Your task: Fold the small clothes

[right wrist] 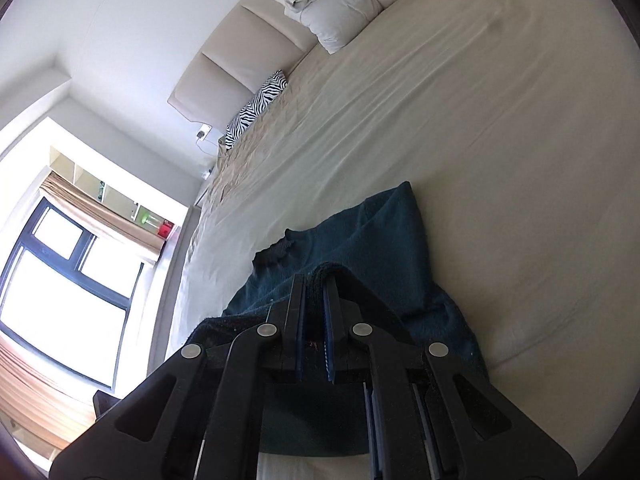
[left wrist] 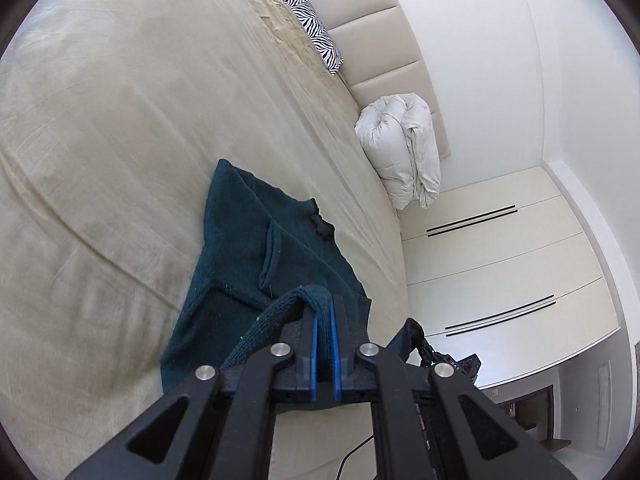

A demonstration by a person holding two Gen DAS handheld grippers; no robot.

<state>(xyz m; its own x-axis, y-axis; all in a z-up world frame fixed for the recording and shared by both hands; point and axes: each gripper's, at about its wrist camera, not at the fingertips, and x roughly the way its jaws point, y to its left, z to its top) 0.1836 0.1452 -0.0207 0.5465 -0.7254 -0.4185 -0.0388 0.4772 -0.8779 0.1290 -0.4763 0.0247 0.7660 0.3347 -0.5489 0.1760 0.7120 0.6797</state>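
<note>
A dark teal knitted sweater (left wrist: 256,248) lies on the beige bed sheet (left wrist: 120,140), its far part resting on the bed and its near edge lifted. My left gripper (left wrist: 323,304) is shut on a ribbed edge of the sweater, with knit bunched between its blue pads. In the right wrist view the same sweater (right wrist: 384,240) stretches away over the sheet (right wrist: 500,140), its collar at the left. My right gripper (right wrist: 316,284) is shut on another fold of the sweater's near edge.
A folded white duvet (left wrist: 400,148) and a zebra-print pillow (left wrist: 316,32) lie against the padded headboard (left wrist: 372,36). White wardrobe doors (left wrist: 500,260) stand beside the bed. A bright window (right wrist: 60,280) with a blind shows in the right wrist view.
</note>
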